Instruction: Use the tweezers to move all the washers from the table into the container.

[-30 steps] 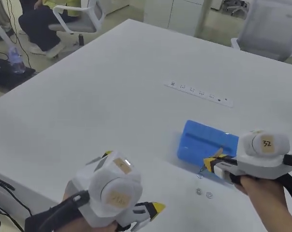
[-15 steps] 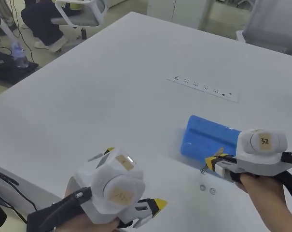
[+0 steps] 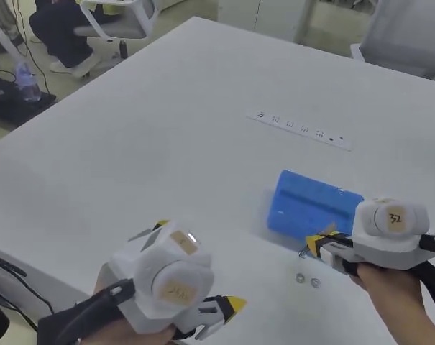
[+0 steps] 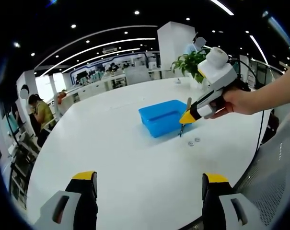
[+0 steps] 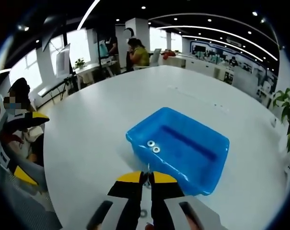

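**Right hand-held gripper**: the jaws are drawn almost together, clamped on the tweezers. So thin a tool needs a narrow bite. The tips project forward and down past the yellow jaw ends. They are poised low over the table, at the near wall of the blue container. I cannot tell whether the tips carry a washer; they are too small to read.

**Left hand-held gripper**: the jaws are spread wide with nothing between them. It is held near the table's near edge, well apart from the work. My judgement is that it is parked out of the way, since one tool does the whole job.

**Washers:**
- Two washers lie in the container, side by side close to its near-left wall. They were probably released just past the rim, which is the shortest carry.
- Two loose washers sit on the table near the container's near wall, on the person's side, close to the right hand-held gripper.

**Layout:** the container is open-topped and set close to the loose washers, so each transfer is short.

**Progress (judgement):** the task is partly done, with at least two washers left to move.

**Next pick (judgement):** the tips have to come down on a flat ring lying flush on a smooth top. The ring could skid or flip out of the tips. It would help to catch an edge, or to put one tip through the hole.

A power strip is set into the table beyond the container and plays no part.
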`<action>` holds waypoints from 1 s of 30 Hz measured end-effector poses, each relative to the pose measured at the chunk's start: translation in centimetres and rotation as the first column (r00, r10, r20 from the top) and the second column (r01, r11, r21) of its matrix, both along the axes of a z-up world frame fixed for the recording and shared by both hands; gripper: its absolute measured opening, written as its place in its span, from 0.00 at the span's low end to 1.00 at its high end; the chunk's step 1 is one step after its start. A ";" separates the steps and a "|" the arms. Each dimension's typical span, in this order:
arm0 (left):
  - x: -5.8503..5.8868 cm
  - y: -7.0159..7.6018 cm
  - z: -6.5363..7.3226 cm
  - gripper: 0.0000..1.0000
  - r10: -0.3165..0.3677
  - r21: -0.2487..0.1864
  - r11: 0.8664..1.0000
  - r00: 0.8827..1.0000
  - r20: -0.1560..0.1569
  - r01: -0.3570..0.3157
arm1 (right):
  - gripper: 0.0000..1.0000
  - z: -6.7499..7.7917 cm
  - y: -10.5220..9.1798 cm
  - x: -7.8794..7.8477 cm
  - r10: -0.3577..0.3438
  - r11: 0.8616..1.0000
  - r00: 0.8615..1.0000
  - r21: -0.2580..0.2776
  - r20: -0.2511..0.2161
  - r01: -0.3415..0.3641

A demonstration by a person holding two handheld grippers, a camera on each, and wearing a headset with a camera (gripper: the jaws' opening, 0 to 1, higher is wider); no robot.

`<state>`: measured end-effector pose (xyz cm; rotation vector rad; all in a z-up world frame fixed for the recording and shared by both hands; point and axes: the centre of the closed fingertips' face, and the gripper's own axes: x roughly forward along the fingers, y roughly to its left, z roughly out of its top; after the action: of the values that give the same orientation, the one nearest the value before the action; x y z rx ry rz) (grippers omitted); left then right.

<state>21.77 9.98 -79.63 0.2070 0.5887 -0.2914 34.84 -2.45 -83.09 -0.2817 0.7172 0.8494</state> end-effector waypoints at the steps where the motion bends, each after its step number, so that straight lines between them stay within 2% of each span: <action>1: 0.0 0.0 0.0 0.93 0.000 0.000 1.000 1.000 -0.001 0.000 | 0.02 0.0 0.0 0.0 0.001 1.000 1.000 -0.002 -0.001 -0.001; 9: 0.0 -0.1 0.0 0.93 -0.007 0.003 1.000 1.000 -0.001 0.007 | 0.02 0.1 0.5 -0.5 0.014 0.999 1.000 -0.035 -0.020 -0.014; 22: 0.0 -0.1 -0.1 0.92 -0.012 0.008 1.000 1.000 -0.003 0.012 | 0.02 1.8 -0.4 -1.8 0.012 1.000 0.999 0.007 -0.052 -0.011; 30: -0.1 -0.3 -0.2 0.92 -0.020 0.014 1.000 1.000 -0.008 0.021 | 0.02 3.7 -0.7 -1.8 0.008 0.999 0.999 0.048 -0.054 -0.005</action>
<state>21.71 9.69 -79.86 0.2252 0.5969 -0.3082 33.00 -3.16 -79.39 -0.2187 0.7453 0.8818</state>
